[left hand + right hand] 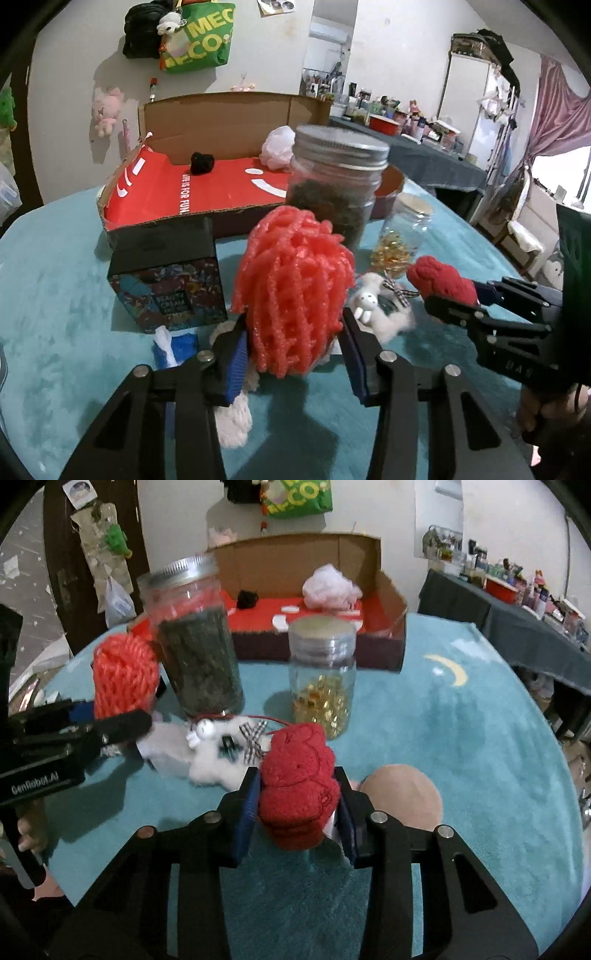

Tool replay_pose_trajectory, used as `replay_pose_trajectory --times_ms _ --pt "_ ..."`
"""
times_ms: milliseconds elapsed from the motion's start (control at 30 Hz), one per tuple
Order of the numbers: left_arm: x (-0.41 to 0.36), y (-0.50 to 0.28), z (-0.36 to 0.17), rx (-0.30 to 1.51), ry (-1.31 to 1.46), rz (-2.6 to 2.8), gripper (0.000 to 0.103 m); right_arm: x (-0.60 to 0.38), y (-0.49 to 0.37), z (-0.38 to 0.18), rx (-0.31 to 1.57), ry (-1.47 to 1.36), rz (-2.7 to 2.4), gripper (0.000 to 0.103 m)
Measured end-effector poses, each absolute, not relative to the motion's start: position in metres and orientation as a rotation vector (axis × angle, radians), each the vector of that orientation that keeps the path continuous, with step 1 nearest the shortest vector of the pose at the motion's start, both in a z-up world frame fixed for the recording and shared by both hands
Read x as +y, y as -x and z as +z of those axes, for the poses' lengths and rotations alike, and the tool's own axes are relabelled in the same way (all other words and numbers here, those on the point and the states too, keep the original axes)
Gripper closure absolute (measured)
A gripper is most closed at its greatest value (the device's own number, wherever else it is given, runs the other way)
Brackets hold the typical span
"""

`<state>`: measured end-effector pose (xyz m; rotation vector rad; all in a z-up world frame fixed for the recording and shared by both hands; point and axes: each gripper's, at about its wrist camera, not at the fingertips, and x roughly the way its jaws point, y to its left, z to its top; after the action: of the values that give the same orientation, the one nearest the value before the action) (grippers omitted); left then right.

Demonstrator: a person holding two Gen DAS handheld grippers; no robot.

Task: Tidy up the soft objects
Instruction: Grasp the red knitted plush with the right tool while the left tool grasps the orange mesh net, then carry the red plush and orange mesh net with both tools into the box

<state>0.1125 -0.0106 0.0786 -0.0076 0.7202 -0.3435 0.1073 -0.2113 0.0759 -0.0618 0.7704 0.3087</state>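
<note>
Left gripper (293,350) pinches coral mesh puff (291,291); right gripper (298,805) pinches red plush (297,786); box (236,188) reads "LIFE IS FOR FUN".

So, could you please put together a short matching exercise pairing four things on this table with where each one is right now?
Things:
1. coral mesh puff
2. red knitted piece
3. white fluffy ball
4. white bunny plush

Places:
A. inside the cardboard box
B. lying on the teal table cover
C. in the left gripper
D. in the right gripper

Pairs: 1-C, 2-D, 3-A, 4-B
</note>
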Motion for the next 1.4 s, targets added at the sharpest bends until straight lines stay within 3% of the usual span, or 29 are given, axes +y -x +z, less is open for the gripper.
replay_pose_trajectory --times_ms 733,1400 --pt "-0.006 -0.101 0.096 0.699 0.013 -0.375 0.056 -0.203 -0.088 0.141 0.574 0.024 0.352 0.067" --pt "0.003 -0.105 0.081 0.804 0.077 -0.418 0.056 -0.189 -0.094 0.101 0.714 -0.036 0.444 0.067"
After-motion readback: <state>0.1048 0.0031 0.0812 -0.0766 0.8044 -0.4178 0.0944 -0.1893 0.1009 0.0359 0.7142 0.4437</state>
